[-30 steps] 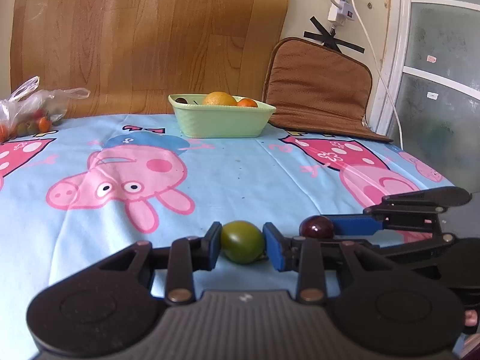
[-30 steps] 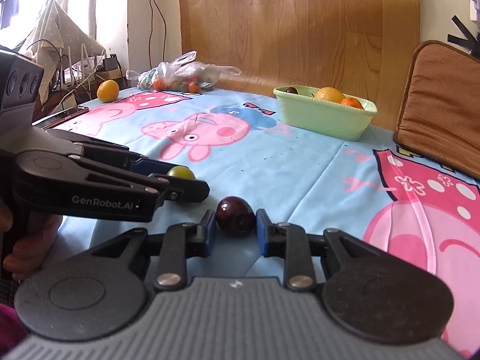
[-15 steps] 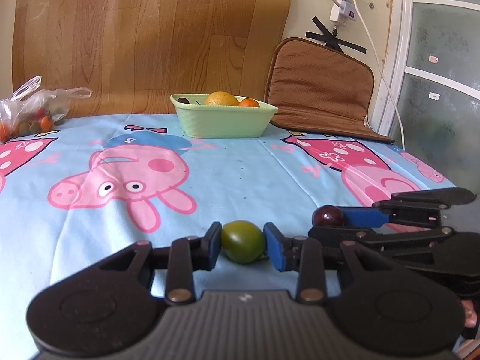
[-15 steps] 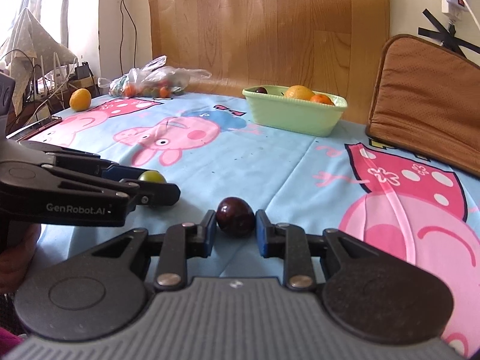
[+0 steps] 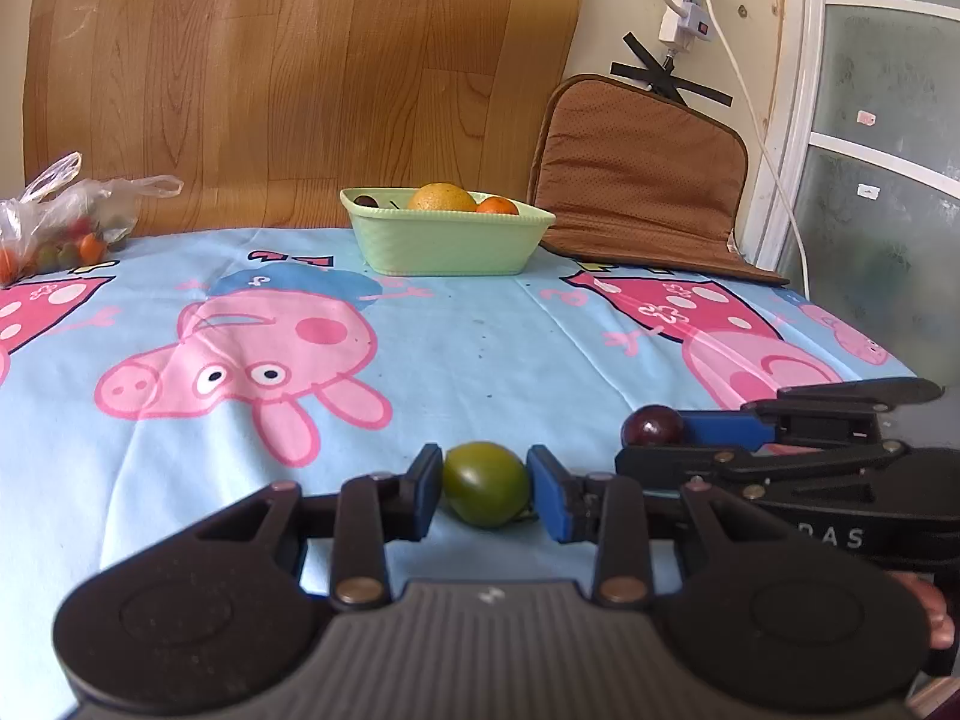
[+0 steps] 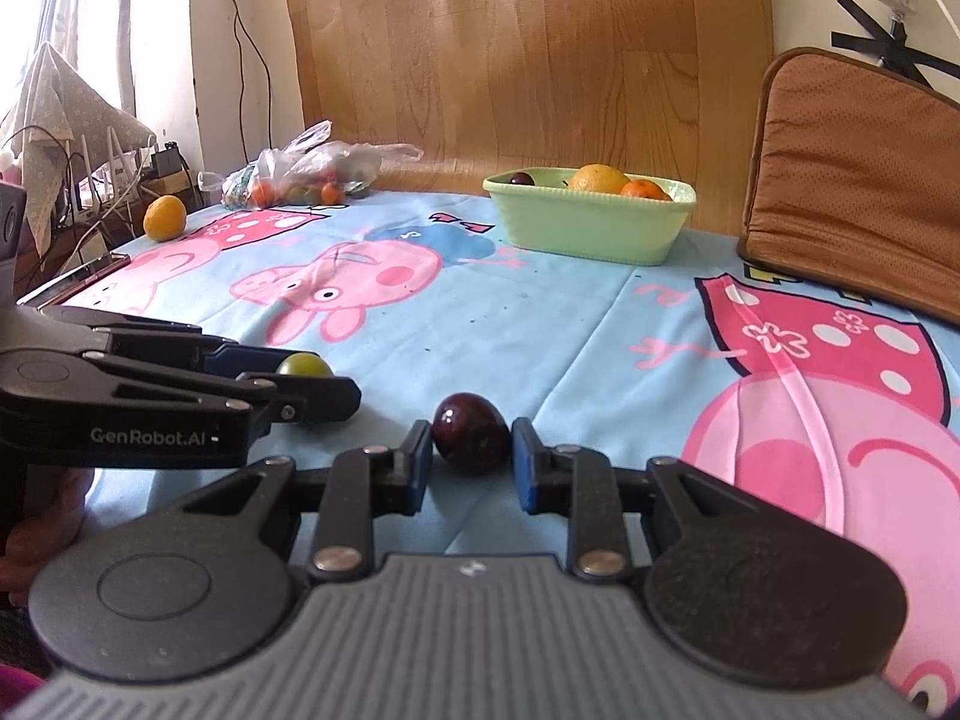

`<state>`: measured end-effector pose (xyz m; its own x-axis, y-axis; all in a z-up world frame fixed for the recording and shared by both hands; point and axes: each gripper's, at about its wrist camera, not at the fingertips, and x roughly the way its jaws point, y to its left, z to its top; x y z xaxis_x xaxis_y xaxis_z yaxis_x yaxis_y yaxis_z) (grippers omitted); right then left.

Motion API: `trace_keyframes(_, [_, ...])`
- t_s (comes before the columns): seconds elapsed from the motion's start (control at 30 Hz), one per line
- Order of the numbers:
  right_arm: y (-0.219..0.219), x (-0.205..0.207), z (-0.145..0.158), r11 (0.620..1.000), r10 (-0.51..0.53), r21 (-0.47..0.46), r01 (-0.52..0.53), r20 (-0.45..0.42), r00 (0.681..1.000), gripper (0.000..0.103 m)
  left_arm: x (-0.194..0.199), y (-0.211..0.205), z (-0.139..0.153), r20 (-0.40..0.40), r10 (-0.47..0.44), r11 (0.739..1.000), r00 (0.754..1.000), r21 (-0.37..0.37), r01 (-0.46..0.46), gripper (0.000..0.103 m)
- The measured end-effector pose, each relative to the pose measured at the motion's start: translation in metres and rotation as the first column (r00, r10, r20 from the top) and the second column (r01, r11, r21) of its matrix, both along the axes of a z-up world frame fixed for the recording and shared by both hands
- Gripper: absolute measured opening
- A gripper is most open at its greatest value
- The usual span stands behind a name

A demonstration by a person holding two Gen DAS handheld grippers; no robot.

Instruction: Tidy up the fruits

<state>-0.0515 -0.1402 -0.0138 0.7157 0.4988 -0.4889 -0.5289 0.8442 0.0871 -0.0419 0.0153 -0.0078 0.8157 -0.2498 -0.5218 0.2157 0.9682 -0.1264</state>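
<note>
- Nearest in the left wrist view, the left hand-held gripper [image 5: 485, 489] is clamped on a green fruit [image 5: 486, 483], its blue pads touching both sides; whether the fruit is lifted or resting on the table cannot be told.
- In the right wrist view, the right hand-held gripper [image 6: 471, 459] grips a dark red plum [image 6: 471, 432] between its pads in the same way, low over the blue cartoon tablecloth [image 6: 540, 324].
- The two tools sit just beside each other, the left one's fingers reaching close to the plum's left side.
- Risk, as I judge it: both fruits are round and smooth, held only at two small contact spots, so a tilt or a quick swing could let one roll out and off the near table edge.
- Risk: with the grippers this close, lifting both together could knock one against the other and jar a fruit loose.
- Farther back, the pale green basket [image 6: 591, 228] already holds an orange [image 6: 599, 177], a smaller tangerine [image 6: 645, 188] and a dark fruit [image 6: 522, 179]; dropping new fruit from height could bruise it or bounce it out over the low rim.
- At the far left a plastic bag of small fruit [image 6: 306, 177] and a loose orange fruit [image 6: 164, 217] lie well apart from the basket, not yet sorted.
</note>
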Motion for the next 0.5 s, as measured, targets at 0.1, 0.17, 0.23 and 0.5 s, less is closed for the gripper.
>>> trace_keyframes(0.1, [-0.002,0.001,0.0,1.0,0.002,0.014,-0.002,-0.006,1.0,0.03,-0.001,0.004,0.0,-0.001,0.003,1.0,1.0,-0.029,-0.003,0.032])
trace_keyframes(0.17, [-0.003,0.001,0.0,1.0,-0.006,0.019,0.006,-0.006,1.0,0.03,-0.002,0.008,0.0,0.003,0.01,0.999,1.0,-0.054,-0.01,0.032])
trace_keyframes(0.23, [-0.004,0.002,0.0,1.0,-0.006,0.026,0.007,-0.01,1.0,0.03,-0.002,0.011,0.0,0.002,0.017,0.997,1.0,-0.077,-0.016,0.032])
trace_keyframes(0.5, [-0.005,0.005,0.0,0.999,-0.003,0.033,0.004,-0.019,1.0,0.031,-0.002,0.01,0.0,-0.003,0.013,0.997,1.0,-0.081,-0.013,0.032])
